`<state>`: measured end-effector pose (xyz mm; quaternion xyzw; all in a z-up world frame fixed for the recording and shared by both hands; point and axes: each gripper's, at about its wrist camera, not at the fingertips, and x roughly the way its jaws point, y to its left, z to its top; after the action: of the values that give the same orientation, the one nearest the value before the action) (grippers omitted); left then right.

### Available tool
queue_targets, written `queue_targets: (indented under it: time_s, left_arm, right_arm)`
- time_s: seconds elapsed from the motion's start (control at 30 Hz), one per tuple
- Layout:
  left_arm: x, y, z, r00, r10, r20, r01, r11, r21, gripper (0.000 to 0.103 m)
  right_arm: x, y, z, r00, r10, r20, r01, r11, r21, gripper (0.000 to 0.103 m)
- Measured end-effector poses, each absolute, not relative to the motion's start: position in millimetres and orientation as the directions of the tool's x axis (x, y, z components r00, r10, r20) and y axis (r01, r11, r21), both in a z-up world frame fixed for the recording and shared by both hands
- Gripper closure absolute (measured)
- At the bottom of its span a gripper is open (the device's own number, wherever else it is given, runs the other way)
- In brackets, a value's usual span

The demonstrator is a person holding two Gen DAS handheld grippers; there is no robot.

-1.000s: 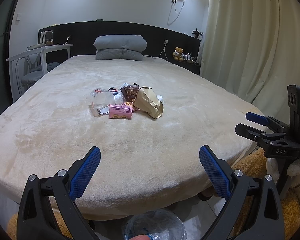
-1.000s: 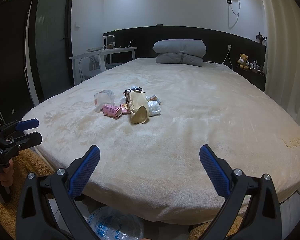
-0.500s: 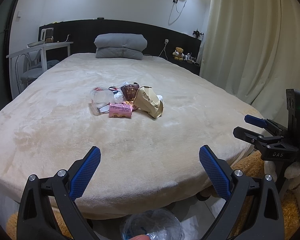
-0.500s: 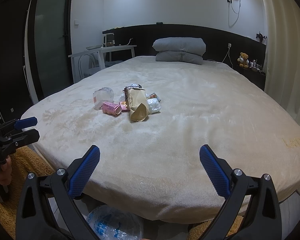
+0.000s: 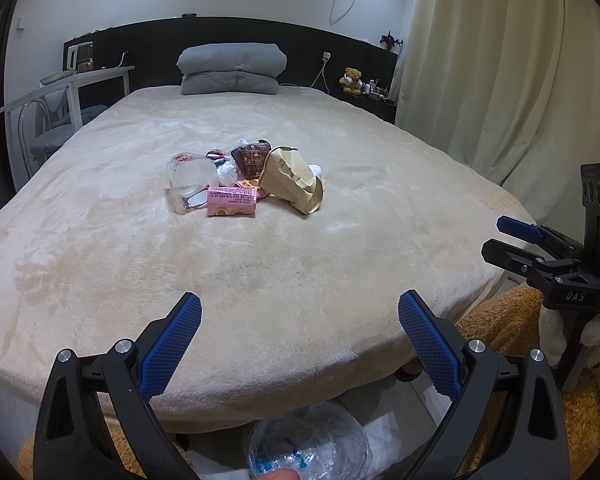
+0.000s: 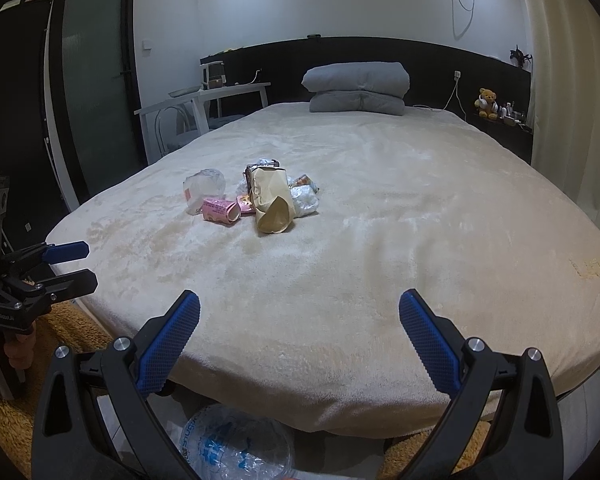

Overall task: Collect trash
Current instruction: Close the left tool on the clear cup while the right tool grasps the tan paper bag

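Observation:
A small heap of trash lies mid-bed on the beige blanket: a pink carton, a tan paper bag, a clear plastic cup, a dark brown wrapper and crumpled white plastic. My left gripper is open and empty over the bed's near edge, well short of the heap. My right gripper is open and empty, also short of the heap. Each gripper shows in the other's view: the right one, the left one.
A clear plastic bag sits on the floor below the bed's foot. Folded grey bedding lies at the headboard. A white desk and chair stand left of the bed, curtains and a teddy bear right.
Both grippers have moved slightly forward toward the bed; the heap appears a little closer. Both stay open and empty.

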<state>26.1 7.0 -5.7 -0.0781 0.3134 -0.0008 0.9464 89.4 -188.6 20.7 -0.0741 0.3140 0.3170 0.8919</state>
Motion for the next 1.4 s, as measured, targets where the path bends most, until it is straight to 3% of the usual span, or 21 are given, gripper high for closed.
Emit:
queue_targets:
  time_s: [0.63,1.2,1.4]
  left_arm:
    - [91.2,59.0,4.2,0.769,-0.009,-0.640,-0.143,0.972,-0.185,0.006]
    - [202.9,142.3,-20.5,0.703,0.083,-0.706,-0.336,0.914,-0.226,0.006]
    - [234.8,151.7,-30.7,0.672,0.097,-0.734,-0.370,0.903,-0.220,0.006]
  right_arm:
    - [149.7,-155.2,29.3,0.518,0.584,-0.625,-0.638,0.750,0.172,0.004]
    - [242.8,-74.3,3.2,0.409,0.610,-0.679,-0.744,0.653,0.139,0.004]
    - [263.3,-48.5,-6.2,0.378,0.617,-0.690,-0.777,0.617,0.125,0.009]
